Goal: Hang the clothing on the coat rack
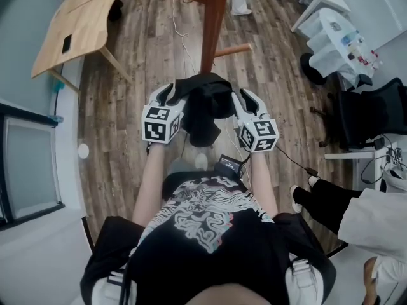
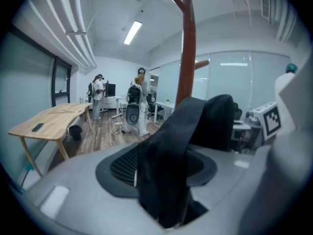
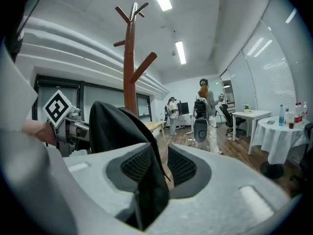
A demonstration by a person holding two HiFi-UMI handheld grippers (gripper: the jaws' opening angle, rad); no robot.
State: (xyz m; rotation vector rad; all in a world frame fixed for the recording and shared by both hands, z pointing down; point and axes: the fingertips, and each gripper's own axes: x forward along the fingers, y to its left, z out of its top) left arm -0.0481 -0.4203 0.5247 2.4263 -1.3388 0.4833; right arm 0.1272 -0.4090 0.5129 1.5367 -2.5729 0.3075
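Observation:
A black garment (image 1: 203, 103) hangs in a bundle between my two grippers, just in front of the brown wooden coat rack pole (image 1: 213, 24). My left gripper (image 1: 170, 95) is at the garment's left side and my right gripper (image 1: 249, 97) at its right. In the left gripper view a fold of the garment (image 2: 181, 131) lies loosely in the gap of the open left gripper (image 2: 164, 165), with the coat rack (image 2: 186, 58) behind it. In the right gripper view the garment (image 3: 112, 124) drapes through the open right gripper (image 3: 159, 168); floor shows beside the cloth. The coat rack (image 3: 129, 67) rises behind with bare pegs.
A wooden table (image 1: 76, 18) stands at the far left. A white-clothed table with bottles (image 1: 337, 37) and a black office chair (image 1: 369, 110) are at the right. A seated person's leg (image 1: 324, 202) is near my right side. People (image 2: 137, 106) stand farther back.

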